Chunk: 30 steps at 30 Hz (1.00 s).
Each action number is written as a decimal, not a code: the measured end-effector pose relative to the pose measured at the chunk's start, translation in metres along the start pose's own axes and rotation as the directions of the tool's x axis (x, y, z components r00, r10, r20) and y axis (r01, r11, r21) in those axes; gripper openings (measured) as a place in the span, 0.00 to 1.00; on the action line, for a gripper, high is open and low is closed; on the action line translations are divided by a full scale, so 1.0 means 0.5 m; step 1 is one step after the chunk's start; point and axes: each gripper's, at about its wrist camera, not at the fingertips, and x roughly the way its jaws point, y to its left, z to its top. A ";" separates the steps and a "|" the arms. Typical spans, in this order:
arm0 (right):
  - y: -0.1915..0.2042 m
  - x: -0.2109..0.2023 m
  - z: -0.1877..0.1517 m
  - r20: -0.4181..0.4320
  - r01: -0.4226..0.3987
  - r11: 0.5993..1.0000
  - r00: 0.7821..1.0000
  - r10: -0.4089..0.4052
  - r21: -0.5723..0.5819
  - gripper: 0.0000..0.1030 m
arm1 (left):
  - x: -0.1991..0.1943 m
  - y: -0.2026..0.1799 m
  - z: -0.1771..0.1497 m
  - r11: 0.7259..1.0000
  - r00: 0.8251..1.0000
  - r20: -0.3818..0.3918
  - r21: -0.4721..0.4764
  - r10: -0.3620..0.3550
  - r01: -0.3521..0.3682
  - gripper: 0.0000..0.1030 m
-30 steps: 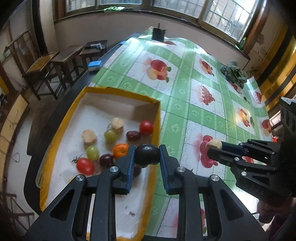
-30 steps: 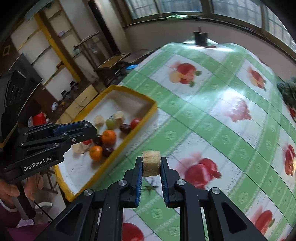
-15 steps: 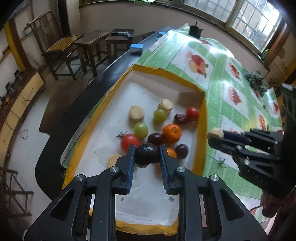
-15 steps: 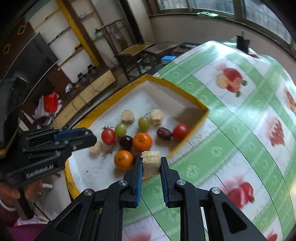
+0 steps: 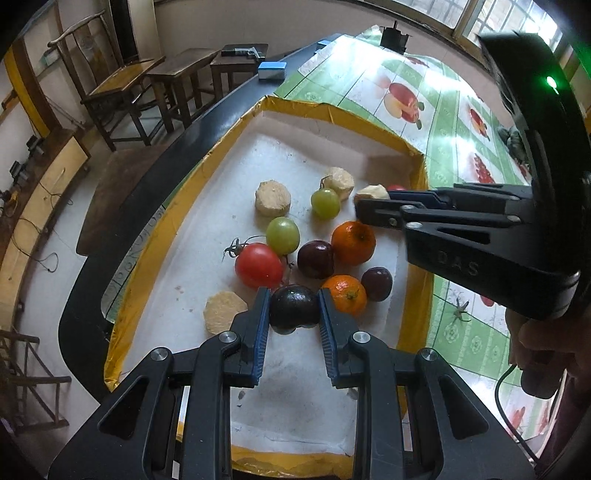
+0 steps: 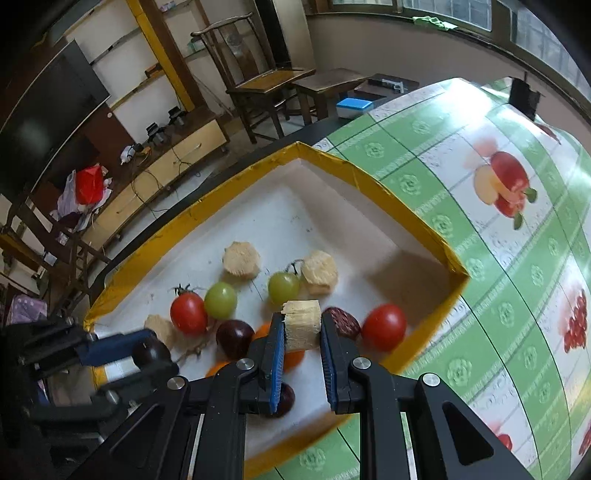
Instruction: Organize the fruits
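A yellow-rimmed white tray (image 5: 207,173) holds several fruits: tomatoes, green grapes, oranges, dark plums and pale sugarcane chunks. My left gripper (image 5: 293,314) is shut on a dark plum (image 5: 294,309) and holds it over the tray's near part, beside an orange (image 5: 345,293). My right gripper (image 6: 302,334) is shut on a pale sugarcane chunk (image 6: 302,325) above the tray's right side, near a red tomato (image 6: 384,326) and a brown date (image 6: 341,321). The right gripper shows in the left wrist view (image 5: 373,195), and the left gripper in the right wrist view (image 6: 147,350).
The tray (image 6: 369,181) sits at the left edge of a table with a green fruit-print cloth (image 6: 498,258). Wooden chairs and stools (image 5: 147,88) stand beyond the table's dark edge. A blue-white box (image 6: 352,107) and a dark object (image 5: 394,35) are at the far end.
Both grippers have moved left over the tray with their fruits held. The right gripper went from above the cloth to above the tray's right side; the left moved lower toward the fruit.
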 end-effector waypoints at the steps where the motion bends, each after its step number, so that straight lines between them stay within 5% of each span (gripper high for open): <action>1: 0.001 0.004 0.001 -0.005 -0.002 1.000 1.000 0.002 -0.002 0.17 | 0.004 0.000 0.000 1.000 1.000 -0.003 -0.002 0.002 -0.002 0.24; 15: -0.020 -0.009 -0.007 0.010 -0.044 0.997 0.999 0.043 0.057 0.27 | 0.023 -0.002 0.000 0.998 0.998 -0.014 -0.022 0.057 -0.058 0.28; 17: -0.021 -0.024 -0.014 0.026 -0.048 0.997 0.999 0.047 0.063 0.27 | 0.013 -0.008 0.000 0.998 0.998 0.006 -0.017 0.067 -0.067 0.35; 19: -0.025 -0.056 -0.030 0.052 -0.047 0.996 0.998 0.044 0.075 0.28 | -0.004 -0.013 0.003 0.998 0.997 0.042 -0.018 0.060 -0.059 0.60; 30: -0.078 -0.169 -0.114 0.121 -0.020 0.984 0.993 -0.002 0.177 0.33 | -0.102 -0.067 0.031 0.995 0.975 0.200 0.010 0.098 -0.102 0.61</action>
